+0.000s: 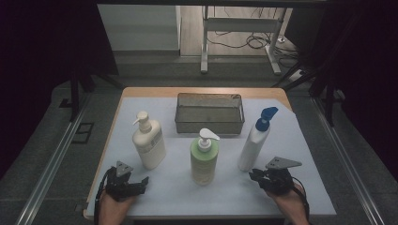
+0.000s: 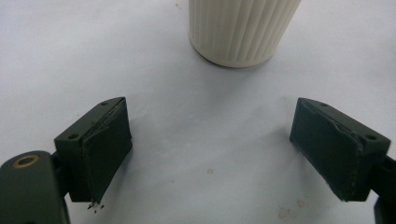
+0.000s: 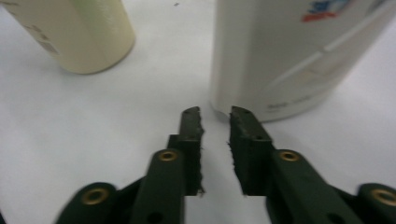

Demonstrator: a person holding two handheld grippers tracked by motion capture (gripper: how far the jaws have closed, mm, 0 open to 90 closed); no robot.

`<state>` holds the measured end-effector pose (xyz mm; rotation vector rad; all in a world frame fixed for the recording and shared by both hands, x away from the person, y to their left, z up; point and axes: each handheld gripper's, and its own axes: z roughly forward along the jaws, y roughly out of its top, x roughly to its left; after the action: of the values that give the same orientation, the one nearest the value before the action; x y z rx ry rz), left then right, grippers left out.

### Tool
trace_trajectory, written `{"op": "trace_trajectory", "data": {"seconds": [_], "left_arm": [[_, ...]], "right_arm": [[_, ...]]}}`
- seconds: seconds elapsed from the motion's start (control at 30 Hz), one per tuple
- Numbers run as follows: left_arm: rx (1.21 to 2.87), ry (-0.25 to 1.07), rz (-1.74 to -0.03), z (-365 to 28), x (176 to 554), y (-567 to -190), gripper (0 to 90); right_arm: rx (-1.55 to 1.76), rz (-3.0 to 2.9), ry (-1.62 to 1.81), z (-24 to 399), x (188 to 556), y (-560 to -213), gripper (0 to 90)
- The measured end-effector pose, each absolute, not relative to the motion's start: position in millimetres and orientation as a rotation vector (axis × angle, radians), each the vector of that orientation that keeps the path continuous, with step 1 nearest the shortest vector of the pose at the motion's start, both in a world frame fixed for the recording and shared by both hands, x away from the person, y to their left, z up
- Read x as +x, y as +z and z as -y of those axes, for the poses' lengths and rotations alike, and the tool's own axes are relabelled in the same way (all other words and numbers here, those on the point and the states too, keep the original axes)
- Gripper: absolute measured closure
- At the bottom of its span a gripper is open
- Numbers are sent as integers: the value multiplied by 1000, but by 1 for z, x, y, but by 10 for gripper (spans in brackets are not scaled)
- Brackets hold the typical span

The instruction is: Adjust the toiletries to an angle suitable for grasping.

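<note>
Reaching with the right gripper (image 3: pixel 215 116), fingers nearly together and empty, just in front of the tall white blue-capped plastic bottle (image 1: pixel 253 143), risks knocking it over; left gripper (image 2: pixel 210 154), fingers wide apart, waits before the cream pump bottle (image 1: pixel 149 143).

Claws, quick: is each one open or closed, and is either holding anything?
Left claw: wide open, holding nothing; the cream bottle stands ahead of it.
Right claw: nearly closed, a narrow gap left, holding nothing; the white bottle is just beyond its tips.
</note>
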<state>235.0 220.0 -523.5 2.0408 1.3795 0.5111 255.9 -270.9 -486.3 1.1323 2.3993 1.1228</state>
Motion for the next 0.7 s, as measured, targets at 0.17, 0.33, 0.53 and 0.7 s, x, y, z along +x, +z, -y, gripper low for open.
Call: {"op": "trace_trajectory", "data": {"seconds": [0.17, 0.33, 0.53, 0.7], "left_arm": [[2042, 513, -1378, -220, 235, -523, 123], [2041, 511, -1380, -220, 235, -524, 122], [2041, 511, -1380, -220, 235, -524, 123], [2041, 511, -1379, -220, 235, -524, 122]], "right_arm": [[1108, -2403, 1135, 261, 256, -485, 874], [1100, -2384, 1124, 255, 258, -484, 881], [1100, -2370, 1137, 243, 265, -481, 896], [1118, -2361, 1100, 231, 270, -482, 899]]}}
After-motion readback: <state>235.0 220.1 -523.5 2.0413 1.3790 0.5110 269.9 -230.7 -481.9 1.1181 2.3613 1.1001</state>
